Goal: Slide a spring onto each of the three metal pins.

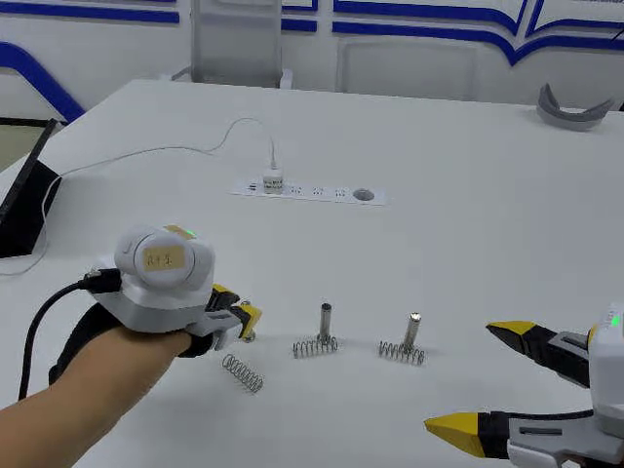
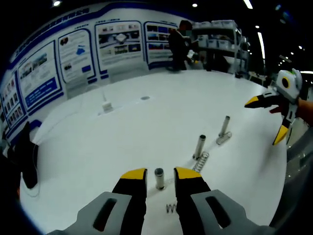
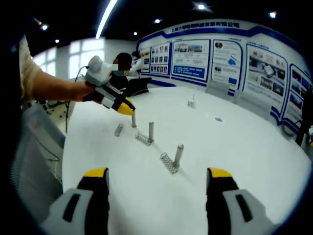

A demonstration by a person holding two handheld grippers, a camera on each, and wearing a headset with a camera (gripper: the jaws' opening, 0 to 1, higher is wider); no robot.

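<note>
Head view, white table (image 1: 439,146), blue-trimmed wall (image 1: 439,19); left claw (image 2: 160,173) narrow around pin (image 2: 159,179); right claw (image 1: 478,378) wide

We are finding no legible text. The yellow sticker (image 1: 164,258) on the left gripper (image 1: 246,322) is carrying blurred handwriting, and the wall posters (image 3: 227,61) are showing lettering too small to decipher.

Head view looks down over the white tabletop (image 1: 468,136); both gripper views sit low, facing each other. All share the middle grey metal pin (image 1: 325,320).
</note>
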